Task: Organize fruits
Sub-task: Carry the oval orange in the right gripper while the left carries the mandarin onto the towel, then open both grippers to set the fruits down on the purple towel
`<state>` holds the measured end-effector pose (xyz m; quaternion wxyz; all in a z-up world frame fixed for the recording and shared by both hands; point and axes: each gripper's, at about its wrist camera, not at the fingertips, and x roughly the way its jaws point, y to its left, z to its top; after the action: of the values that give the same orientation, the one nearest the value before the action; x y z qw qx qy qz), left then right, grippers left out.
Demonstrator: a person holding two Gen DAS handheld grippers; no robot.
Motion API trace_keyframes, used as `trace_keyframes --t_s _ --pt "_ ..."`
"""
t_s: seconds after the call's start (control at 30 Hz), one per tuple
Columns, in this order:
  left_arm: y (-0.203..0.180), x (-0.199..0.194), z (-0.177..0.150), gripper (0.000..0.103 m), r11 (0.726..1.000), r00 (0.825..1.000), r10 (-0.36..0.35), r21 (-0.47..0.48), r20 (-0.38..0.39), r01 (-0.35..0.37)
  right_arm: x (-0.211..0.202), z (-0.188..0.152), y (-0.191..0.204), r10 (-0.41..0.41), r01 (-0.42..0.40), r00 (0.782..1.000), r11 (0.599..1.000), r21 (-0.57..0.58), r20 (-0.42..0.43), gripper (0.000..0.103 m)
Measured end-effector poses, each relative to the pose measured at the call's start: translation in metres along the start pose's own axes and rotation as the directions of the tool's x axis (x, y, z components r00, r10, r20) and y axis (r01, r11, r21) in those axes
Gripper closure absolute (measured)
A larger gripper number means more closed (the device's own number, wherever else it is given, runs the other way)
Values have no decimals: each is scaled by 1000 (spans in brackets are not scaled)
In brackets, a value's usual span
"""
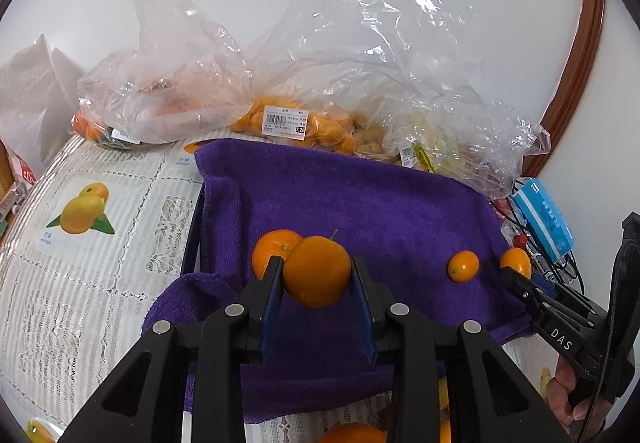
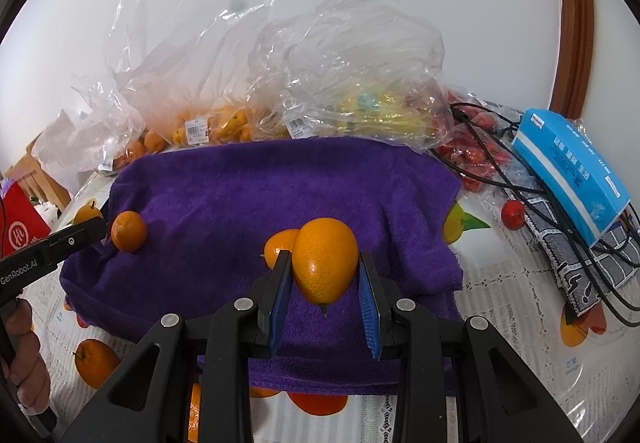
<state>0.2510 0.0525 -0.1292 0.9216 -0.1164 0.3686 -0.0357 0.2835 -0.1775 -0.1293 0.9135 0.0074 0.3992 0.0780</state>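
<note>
A purple towel [image 1: 360, 195] [image 2: 280, 187] lies on the table. My left gripper [image 1: 316, 275] is shut on an orange mandarin [image 1: 317, 271] with a short stem, just above the towel. A second mandarin [image 1: 272, 249] lies on the towel right behind it. My right gripper [image 2: 325, 267] is shut on an oval kumquat [image 2: 325, 259], held above the towel. Another kumquat [image 2: 280, 243] lies behind it; it also shows in the left wrist view [image 1: 463, 265]. The right gripper's tip with its kumquat [image 1: 516, 262] shows at the towel's right edge.
Clear plastic bags of fruit [image 1: 280, 115] [image 2: 224, 123] stand along the towel's far edge against the wall. A blue box [image 2: 572, 171], black cables [image 2: 520, 183] and a small red fruit [image 2: 513, 214] lie to the right. The tablecloth [image 1: 100, 243] has printed fruit pictures.
</note>
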Motion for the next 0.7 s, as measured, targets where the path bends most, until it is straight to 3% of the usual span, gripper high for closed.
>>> trace_keyframes --t_s 0.7 --pt "-1 19 -5 72 999 996 44 11 -76 -44 12 -6 0 -12 11 999 1000 -2 -48 71"
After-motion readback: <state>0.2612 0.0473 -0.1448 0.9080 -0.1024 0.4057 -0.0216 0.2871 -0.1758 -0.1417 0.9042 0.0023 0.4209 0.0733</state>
